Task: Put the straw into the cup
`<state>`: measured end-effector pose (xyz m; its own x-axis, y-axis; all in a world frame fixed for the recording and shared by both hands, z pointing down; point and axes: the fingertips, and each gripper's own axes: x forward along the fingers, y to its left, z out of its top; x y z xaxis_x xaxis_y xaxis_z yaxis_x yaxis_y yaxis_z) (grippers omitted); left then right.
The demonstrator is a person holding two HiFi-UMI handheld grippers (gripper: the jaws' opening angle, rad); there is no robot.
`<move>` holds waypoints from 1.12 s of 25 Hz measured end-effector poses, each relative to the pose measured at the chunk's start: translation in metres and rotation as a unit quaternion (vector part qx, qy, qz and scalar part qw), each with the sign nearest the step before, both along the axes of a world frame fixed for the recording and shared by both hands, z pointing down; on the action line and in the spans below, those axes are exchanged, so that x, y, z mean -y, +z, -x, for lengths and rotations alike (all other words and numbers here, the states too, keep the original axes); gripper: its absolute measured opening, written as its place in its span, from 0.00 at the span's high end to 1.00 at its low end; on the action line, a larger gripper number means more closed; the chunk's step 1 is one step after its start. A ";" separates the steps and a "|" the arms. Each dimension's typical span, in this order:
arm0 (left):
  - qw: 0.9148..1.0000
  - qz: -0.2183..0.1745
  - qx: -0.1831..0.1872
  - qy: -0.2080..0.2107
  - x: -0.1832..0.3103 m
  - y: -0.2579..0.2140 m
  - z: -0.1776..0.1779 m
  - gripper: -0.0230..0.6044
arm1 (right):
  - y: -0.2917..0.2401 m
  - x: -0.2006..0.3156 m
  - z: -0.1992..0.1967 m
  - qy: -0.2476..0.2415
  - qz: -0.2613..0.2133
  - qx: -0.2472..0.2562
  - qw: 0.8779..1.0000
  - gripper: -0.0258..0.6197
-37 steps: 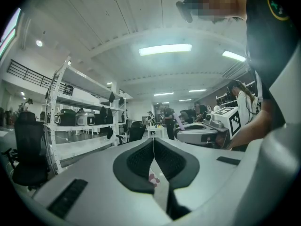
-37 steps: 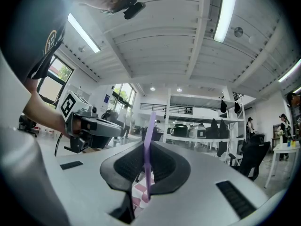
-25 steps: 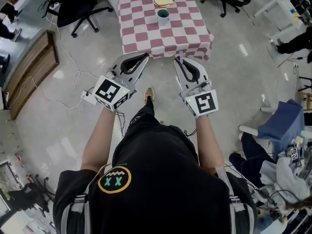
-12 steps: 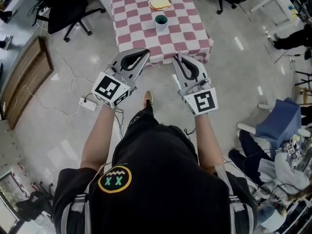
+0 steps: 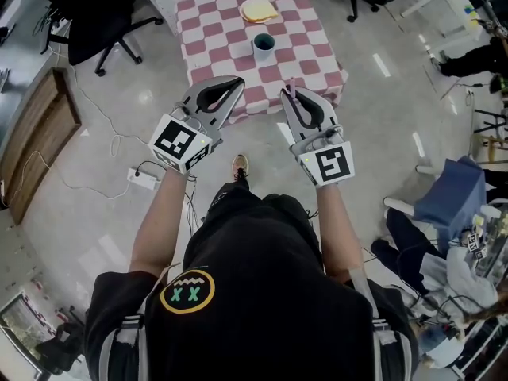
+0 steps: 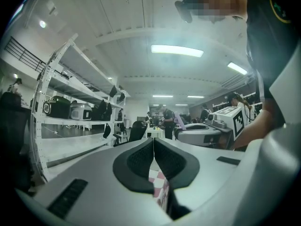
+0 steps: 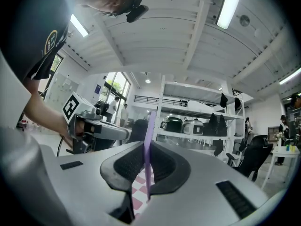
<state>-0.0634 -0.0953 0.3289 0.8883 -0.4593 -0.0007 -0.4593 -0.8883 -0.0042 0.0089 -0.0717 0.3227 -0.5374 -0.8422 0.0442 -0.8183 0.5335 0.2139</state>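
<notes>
- We note a round emblem on the person's black shirt: a yellow ring, a white zigzag and two green crosses.
- Each gripper carries a cube with a black-and-white square marker, the left cube and the right cube.
- The left gripper has its jaws pressed together, pad against pad.
- The right gripper pinches the purple straw. The straw stands upright between the pads, with its top above the jaws.
- Both grippers sit side by side at the near edge of the table, which has a red-and-white checked cloth.
- The dark green cup stands upright mid-table, well apart from the straw.
- Beyond the cup, a yellow plate lies near the far edge.
</notes>
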 end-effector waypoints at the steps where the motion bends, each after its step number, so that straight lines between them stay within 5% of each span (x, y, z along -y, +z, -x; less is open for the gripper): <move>1: 1.000 0.001 0.000 0.001 0.004 0.001 0.001 0.93 | 0.001 0.004 0.001 0.002 0.000 -0.001 1.000 0.88; 28: 1.000 -0.006 -0.011 0.005 0.063 -0.002 0.001 0.93 | -0.010 0.064 0.015 0.000 -0.015 -0.001 1.000 0.88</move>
<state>-0.0639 -0.1584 0.3268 0.8922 -0.4509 -0.0252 -0.4512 -0.8924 -0.0060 -0.0064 -0.1357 0.3132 -0.5372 -0.8432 0.0195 -0.8179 0.5265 0.2320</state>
